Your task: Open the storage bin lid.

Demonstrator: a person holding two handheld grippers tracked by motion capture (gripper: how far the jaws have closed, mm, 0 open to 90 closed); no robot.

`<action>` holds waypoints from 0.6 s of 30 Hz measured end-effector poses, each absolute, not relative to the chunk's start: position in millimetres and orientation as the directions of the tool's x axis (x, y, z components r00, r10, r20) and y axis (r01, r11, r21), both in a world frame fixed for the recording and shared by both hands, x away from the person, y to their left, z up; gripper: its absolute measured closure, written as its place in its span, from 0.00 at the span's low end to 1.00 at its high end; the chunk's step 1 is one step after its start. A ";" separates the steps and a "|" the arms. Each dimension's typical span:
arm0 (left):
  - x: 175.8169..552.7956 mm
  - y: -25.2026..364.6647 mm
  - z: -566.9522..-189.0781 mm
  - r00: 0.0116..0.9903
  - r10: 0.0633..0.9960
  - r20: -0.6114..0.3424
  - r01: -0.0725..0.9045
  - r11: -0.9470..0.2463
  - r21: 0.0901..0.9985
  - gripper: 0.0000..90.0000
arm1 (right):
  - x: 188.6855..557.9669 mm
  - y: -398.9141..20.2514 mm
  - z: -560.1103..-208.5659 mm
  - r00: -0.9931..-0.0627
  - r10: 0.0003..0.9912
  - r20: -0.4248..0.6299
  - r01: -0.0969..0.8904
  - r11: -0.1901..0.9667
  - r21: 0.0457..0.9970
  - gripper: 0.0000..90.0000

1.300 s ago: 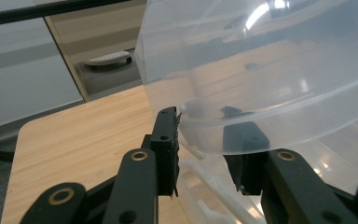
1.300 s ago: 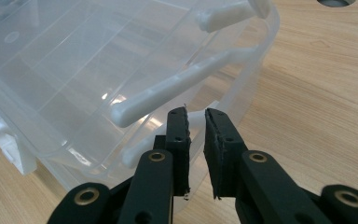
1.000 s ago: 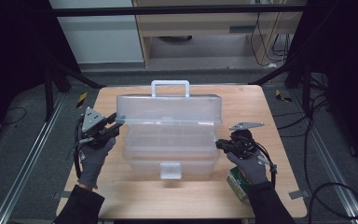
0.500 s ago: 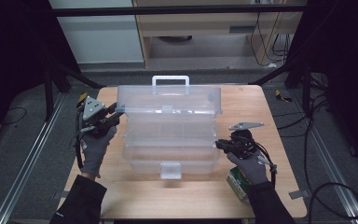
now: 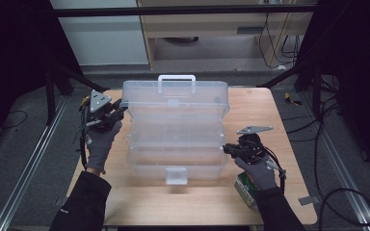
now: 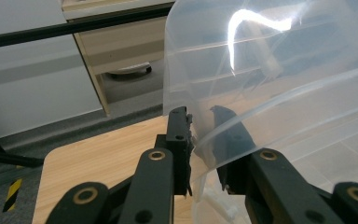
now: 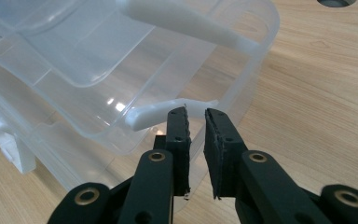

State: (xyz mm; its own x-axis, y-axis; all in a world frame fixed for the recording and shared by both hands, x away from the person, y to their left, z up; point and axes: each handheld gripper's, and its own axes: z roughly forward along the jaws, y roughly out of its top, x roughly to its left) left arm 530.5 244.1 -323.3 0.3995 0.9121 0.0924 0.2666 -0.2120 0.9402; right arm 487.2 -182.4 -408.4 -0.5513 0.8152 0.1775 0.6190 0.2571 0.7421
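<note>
A clear plastic storage box [image 5: 176, 130] stands in the middle of the wooden table [image 5: 279, 202], its tiers fanned out in steps and its lid [image 5: 176, 98] raised at the back, the white handle [image 5: 177, 83] on top. A white latch [image 5: 176, 175] hangs at the front edge of the lowest tier. The left gripper [image 5: 119, 109] is at the lid's left end; in the left gripper view its jaws have just been closing, with the thin clear edge of the lid [image 6: 223, 135] running between them, one jaw outside the wall and the other seen through the plastic, the pads close on it, though firm pressure cannot be told for certain. The right gripper [image 5: 226, 149] sits at the right end of the lower tier, held level above the table. In the right gripper view its jaws stand a narrow gap apart, the box's rim [image 7: 256, 88] and a white hinge arm [image 7: 168, 113] just beyond the tips, and whether they pinch anything cannot be told. A small green box [image 5: 245, 188] lies on the table beneath the person's right hand [image 5: 257, 173]. The left hand [image 5: 99, 142] wears a grey glove.
</note>
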 end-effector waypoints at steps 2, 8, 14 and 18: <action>532.6 244.5 -322.2 0.402 0.911 0.092 0.271 -0.214 0.938 0.85 | 487.2 -182.5 -408.4 -0.552 0.815 0.179 0.619 0.257 0.742 0.89; 540.3 243.3 -317.8 0.400 0.912 0.089 0.278 -0.213 0.937 0.85 | 487.5 -182.8 -408.5 -0.553 0.814 0.180 0.619 0.257 0.742 0.89; 549.6 241.3 -313.6 0.391 0.916 0.093 0.283 -0.215 0.935 0.85 | 487.7 -183.0 -408.7 -0.554 0.813 0.179 0.618 0.257 0.743 0.89; 556.3 239.4 -311.3 0.381 0.919 0.098 0.284 -0.217 0.934 0.85 | 487.7 -183.1 -408.7 -0.555 0.812 0.182 0.618 0.256 0.743 0.89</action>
State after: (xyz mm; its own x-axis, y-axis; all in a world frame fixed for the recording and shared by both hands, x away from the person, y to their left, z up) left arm 556.3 239.4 -311.3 0.3810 0.9194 0.0979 0.2838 -0.2170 0.9340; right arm 487.7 -183.1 -408.7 -0.5545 0.8121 0.1817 0.6182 0.2558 0.7432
